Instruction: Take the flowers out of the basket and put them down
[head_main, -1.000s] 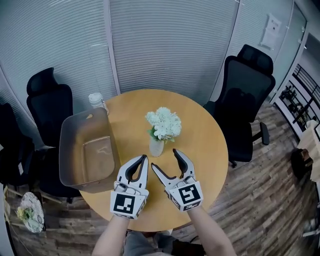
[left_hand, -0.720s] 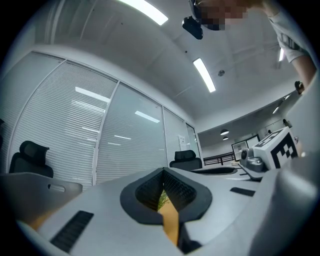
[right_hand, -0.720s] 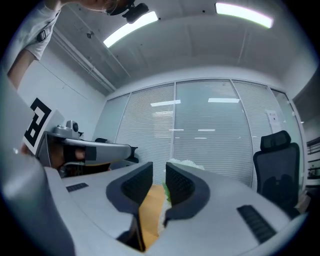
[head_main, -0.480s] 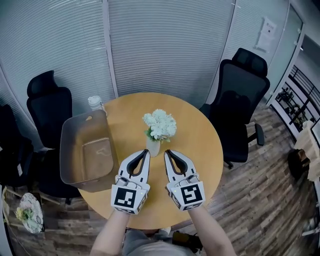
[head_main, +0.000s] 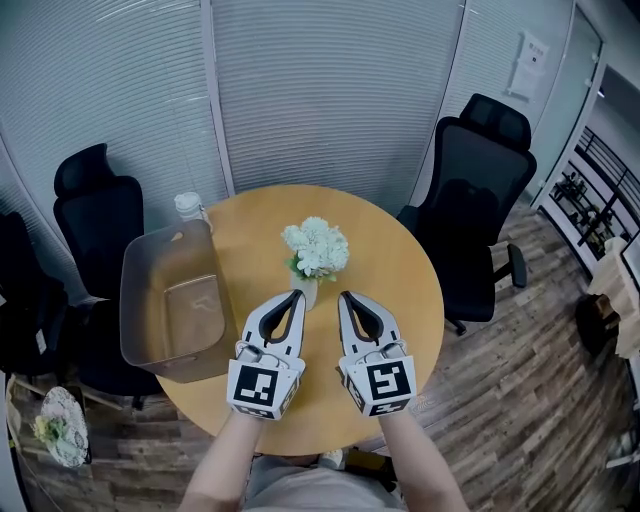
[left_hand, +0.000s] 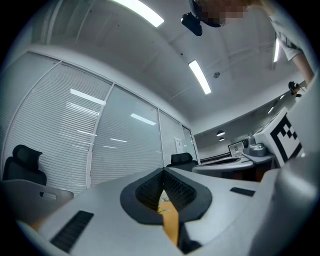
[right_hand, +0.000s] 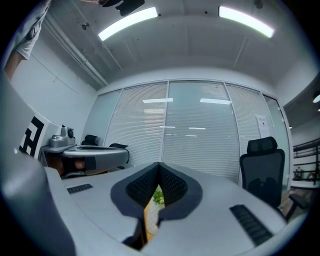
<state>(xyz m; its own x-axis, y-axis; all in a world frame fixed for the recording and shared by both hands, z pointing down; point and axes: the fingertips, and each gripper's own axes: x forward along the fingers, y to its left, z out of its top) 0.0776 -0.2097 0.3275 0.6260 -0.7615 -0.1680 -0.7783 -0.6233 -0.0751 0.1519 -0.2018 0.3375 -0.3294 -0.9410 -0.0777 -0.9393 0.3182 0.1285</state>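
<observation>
Right gripper (head_main: 344, 297): a second ago its jaws stand wide apart close by the vase (head_main: 308, 289). They have just been closing and now meet at the tips. Its own view shows nothing between the pads, only a sliver of bench and some green through the gap behind the tips.

Left gripper (head_main: 296, 296): jaws together and empty, the same as a second ago. Its view shows only the bench surface through the slit.

Both grippers now lie side by side, pointing roughly level toward the blinds. In the head view they sit a little higher in frame than a second ago. Their tips are on the near side of the vase, and I see no contact with it.

Flowers (head_main: 316, 247): a white cluster, upright in the small pale vase, standing on the bench (head_main: 400, 270) near its middle and unchanged in place across the second. They are outside the basket (head_main: 170, 300) and well apart from it.

Basket: at the bench's left edge, and it looks empty from above. A capped bottle (head_main: 188, 206) stands behind it.

Judgement: the jaws shutting on nothing reads as the end of the release. The flowers are out and set down, so the task looks complete, with nothing left but to draw back without clipping the vase.
</observation>
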